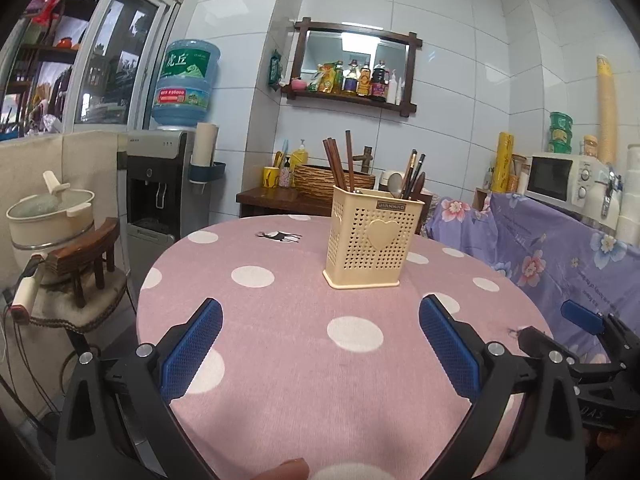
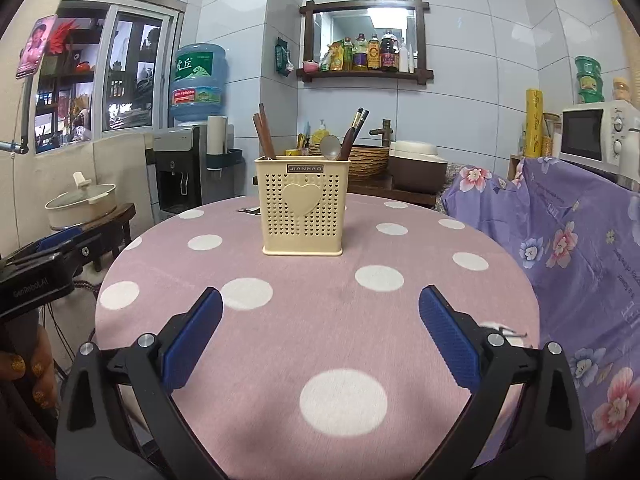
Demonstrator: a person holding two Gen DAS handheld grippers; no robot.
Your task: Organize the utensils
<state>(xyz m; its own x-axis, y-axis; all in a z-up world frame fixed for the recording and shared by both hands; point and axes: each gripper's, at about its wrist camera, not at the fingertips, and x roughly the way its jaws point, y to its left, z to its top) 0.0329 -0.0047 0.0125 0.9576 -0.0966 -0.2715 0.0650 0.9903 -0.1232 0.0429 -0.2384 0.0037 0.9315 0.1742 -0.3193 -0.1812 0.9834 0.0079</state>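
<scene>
Left gripper [image 1: 320,344] wide open, nothing btwn blue pads [image 1: 192,354], hovering over pink polka-dot surface [image 1: 280,400]. Right gripper [image 2: 320,334] also spread wide, empty. Cream utensil holder [image 2: 303,206] upright near surface centre, well apart from both. Brown chopsticks [image 2: 264,132] in its left part; spoon [image 2: 330,147] w/ dark chopsticks [image 2: 358,126] on right.

White glossy wall tiles [image 2: 460,80] enclose the room. A dark wood-framed mirror shelf [image 2: 366,74] holds bottles. A water dispenser [image 1: 158,184] stands left beside a glazed window [image 2: 128,72]; a white microwave [image 1: 568,180] sits right above purple floral cloth [image 2: 560,240].
</scene>
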